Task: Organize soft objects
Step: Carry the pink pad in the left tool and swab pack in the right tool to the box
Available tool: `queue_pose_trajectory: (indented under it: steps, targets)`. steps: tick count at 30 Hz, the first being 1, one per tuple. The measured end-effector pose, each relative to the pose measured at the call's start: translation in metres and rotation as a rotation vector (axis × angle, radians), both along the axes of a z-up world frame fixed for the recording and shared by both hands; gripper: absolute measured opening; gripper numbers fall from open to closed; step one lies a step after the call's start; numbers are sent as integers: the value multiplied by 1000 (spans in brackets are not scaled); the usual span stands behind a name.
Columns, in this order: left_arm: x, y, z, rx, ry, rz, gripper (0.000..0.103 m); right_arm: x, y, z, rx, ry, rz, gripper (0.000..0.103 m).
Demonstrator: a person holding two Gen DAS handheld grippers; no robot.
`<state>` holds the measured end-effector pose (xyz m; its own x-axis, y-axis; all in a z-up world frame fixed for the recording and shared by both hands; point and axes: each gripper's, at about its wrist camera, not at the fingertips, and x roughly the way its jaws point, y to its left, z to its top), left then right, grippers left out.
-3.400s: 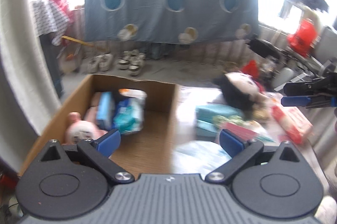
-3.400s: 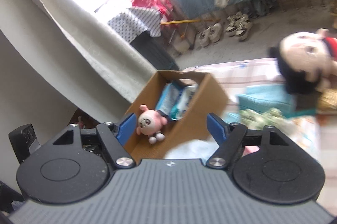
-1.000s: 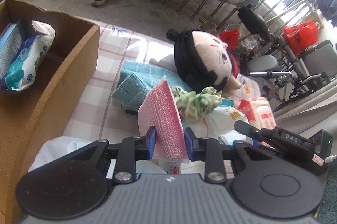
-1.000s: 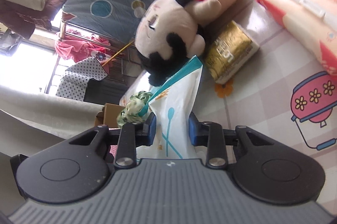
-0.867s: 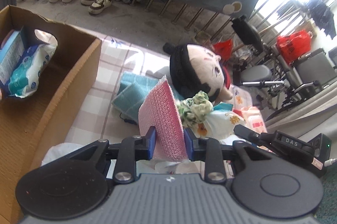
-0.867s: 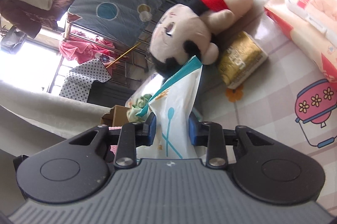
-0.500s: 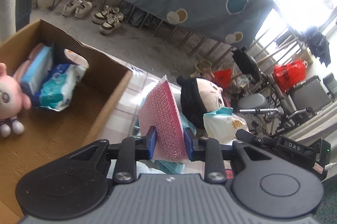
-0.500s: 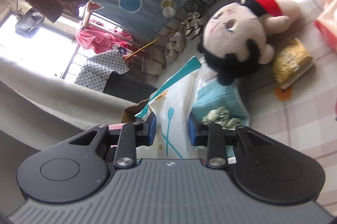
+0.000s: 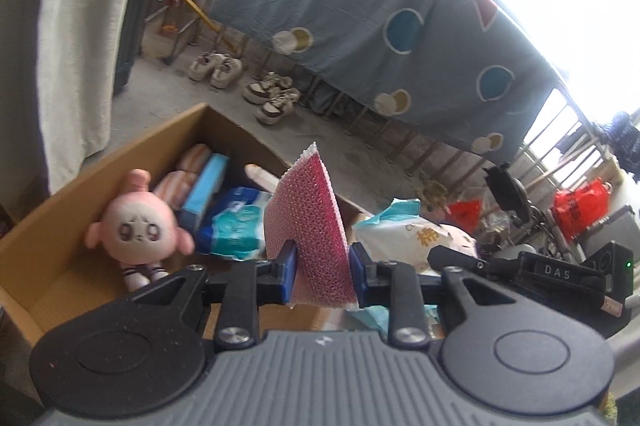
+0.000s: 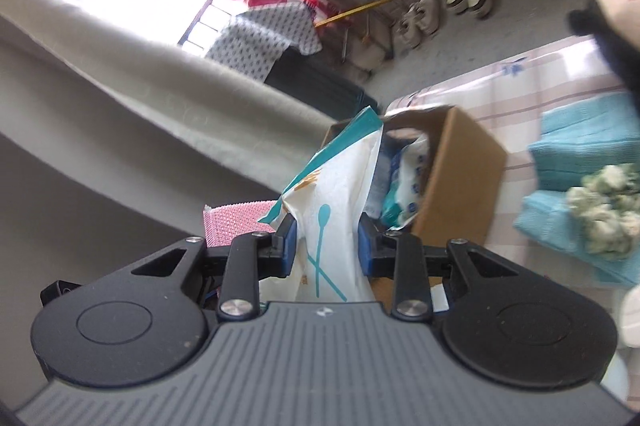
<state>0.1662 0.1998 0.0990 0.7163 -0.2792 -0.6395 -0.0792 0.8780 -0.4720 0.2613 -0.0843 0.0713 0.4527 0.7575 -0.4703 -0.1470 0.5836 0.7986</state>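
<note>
Two grippers, both loaded. Left gripper (image 9: pixel 323 276): pinching a pink mesh sponge (image 9: pixel 308 226) low on its body, edge-up between the blue pads, upper corner standing free ahead of the fingers. Right gripper (image 10: pixel 326 252): clamping a white soft pack (image 10: pixel 336 214) with teal trim and a teal spoon print, upper end sticking out past the fingertips and leaning toward the box.

Ahead of and below the left gripper: cardboard box (image 9: pixel 60 222), open-topped, holding a pink plush doll (image 9: pixel 138 228) against the near-left wall, a blue-and-white tissue pack (image 9: pixel 232 226) farther in, and a light blue pack (image 9: pixel 204 184) plus striped soft items at the far end. Bare box floor showing just under the left fingers, beside the doll's feet.

Ahead of the right gripper: same box seen from its right end, tissue pack visible inside; off to the right, on the checked cloth, folded teal towels (image 10: pixel 576 154), a green-white scrunchie (image 10: pixel 604 214) on top, and a black-haired doll (image 10: pixel 616 10) at the frame edge.

Step judged in hand: carrying both items over the box for release. For doing it well: lowering each item onto bare floor rather than onto the pink doll, keeping the two grippers from crowding each other, opening only once inside the walls, laying the sponge flat.
</note>
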Motion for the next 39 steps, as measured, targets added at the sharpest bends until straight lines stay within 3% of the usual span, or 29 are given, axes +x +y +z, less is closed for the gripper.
queue_pose_trajectory:
  steps: [6, 14, 18, 23, 29, 39]
  targets:
    - [16, 33, -29, 24, 87, 55, 29, 30, 66, -10, -119, 33, 69, 28]
    - [32, 60, -73, 85, 209, 79, 29, 79, 121, -29, -470, -35, -22, 28]
    - [33, 68, -85, 82, 228, 79, 29, 96, 137, -43, -600, -58, -69, 30]
    - [34, 67, -91, 86, 226, 58, 29, 105, 162, -68, -771, -66, -41, 37]
    - [35, 66, -91, 89, 227, 50, 29, 109, 170, -68, -813, -77, -40, 47]
    - [37, 68, -90, 84, 225, 59, 29, 99, 147, -32, -645, -76, -87, 51]
